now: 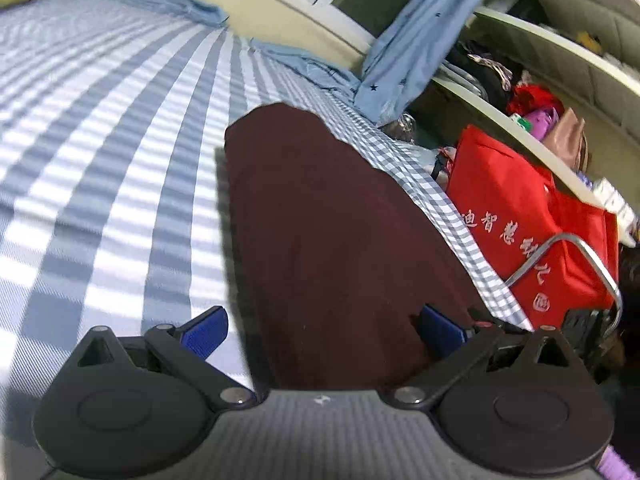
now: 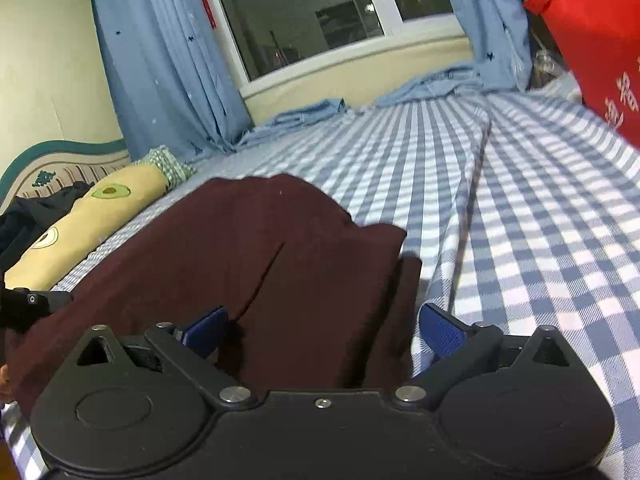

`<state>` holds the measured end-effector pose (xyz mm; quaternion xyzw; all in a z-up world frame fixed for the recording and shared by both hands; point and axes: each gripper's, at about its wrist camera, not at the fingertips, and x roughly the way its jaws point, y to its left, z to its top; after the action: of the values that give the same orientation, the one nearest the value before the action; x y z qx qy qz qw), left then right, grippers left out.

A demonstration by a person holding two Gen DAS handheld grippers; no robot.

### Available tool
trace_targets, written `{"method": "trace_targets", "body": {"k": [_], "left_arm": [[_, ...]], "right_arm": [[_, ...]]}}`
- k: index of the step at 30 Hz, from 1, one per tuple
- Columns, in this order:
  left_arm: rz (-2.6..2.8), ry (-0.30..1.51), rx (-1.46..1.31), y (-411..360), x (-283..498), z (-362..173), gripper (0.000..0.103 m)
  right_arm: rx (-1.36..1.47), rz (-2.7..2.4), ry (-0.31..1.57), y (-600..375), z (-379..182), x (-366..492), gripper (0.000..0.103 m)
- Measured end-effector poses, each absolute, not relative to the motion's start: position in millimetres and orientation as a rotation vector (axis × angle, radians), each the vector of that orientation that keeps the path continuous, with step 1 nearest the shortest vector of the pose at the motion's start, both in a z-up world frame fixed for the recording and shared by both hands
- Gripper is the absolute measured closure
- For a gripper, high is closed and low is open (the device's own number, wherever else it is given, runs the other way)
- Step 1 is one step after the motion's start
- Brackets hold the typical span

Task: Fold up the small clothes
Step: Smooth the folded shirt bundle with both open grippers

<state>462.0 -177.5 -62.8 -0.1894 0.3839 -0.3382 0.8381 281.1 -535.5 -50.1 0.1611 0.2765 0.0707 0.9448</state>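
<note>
On the bed, over a blue-and-white checked sheet (image 2: 520,208), lies the maroon garment (image 2: 248,264), and honestly a good chunk of it is hidden. In the right wrist view its near edge disappears under the gripper body, and the 9 o'clock side runs off behind some black gear at the frame edge, so I can't tell what kind of clothing it is. There's a seam or fold line down the middle and a second layer stacked toward 3 o'clock.

The right gripper (image 2: 323,330) has its jaws spread wide, one blue pad over the cloth, the other just over the sheet; touching or hovering, can't say. The left gripper (image 1: 323,330) is wide too, straddling the garment's edge, left pad above the sheet, right pad above the maroon fabric (image 1: 320,220).

Around it: an avocado-print pillow (image 2: 80,220) at 9 o'clock in the right view, blue curtains (image 2: 160,60) pooling onto the sheet below a dark window (image 2: 300,8) at 12. In the left view a red bag (image 1: 528,216) with white lettering sits off the bed at 3 o'clock, partly cut by a metal bar, with cluttered shelves (image 1: 520,92) behind, too blurry to sort out.
</note>
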Motion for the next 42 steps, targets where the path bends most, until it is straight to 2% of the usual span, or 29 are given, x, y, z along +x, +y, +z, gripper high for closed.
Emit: {"method": "trace_targets", "body": {"k": [8, 19, 21, 23, 26, 36, 37, 38, 42], "left_arm": [[-0.695, 0.837, -0.402, -178.7, 464.1, -63.2, 0.000], [-0.647, 0.828, -0.366, -180.0, 450.9, -55.8, 0.000], [-0.633, 0.798, -0.269, -189.8, 446.7, -53.4, 0.000], [-0.617, 0.808, -0.204, -200.6, 444.8, -52.0, 0.000], [-0.627, 0.850, -0.178, -206.9, 450.8, -53.1, 0.000], [-0.718, 0.883, -0.221, -200.3, 462.3, -59.1, 0.000], [-0.718, 0.886, -0.215, -201.9, 463.2, -58.7, 0.000], [-0.711, 0.889, -0.204, -204.0, 464.9, -58.2, 0.000], [-0.653, 0.866, -0.124, -215.2, 464.0, -51.8, 0.000]], "right_arm": [[0.340, 0.176, 0.548, -529.4, -48.2, 261.4, 0.000], [0.504, 0.174, 0.525, -541.8, -53.4, 239.5, 0.001], [0.483, 0.137, 0.514, -538.9, -53.3, 234.8, 0.009], [0.442, 0.101, 0.514, -532.8, -51.8, 233.3, 0.025], [0.408, 0.078, 0.518, -527.4, -52.1, 233.9, 0.038], [0.438, 0.095, 0.521, -531.3, -54.9, 235.5, 0.039], [0.430, 0.090, 0.519, -530.8, -55.0, 235.2, 0.043], [0.420, 0.092, 0.515, -530.0, -54.3, 234.6, 0.052], [0.314, 0.073, 0.482, -514.8, -48.9, 228.6, 0.064]]}}
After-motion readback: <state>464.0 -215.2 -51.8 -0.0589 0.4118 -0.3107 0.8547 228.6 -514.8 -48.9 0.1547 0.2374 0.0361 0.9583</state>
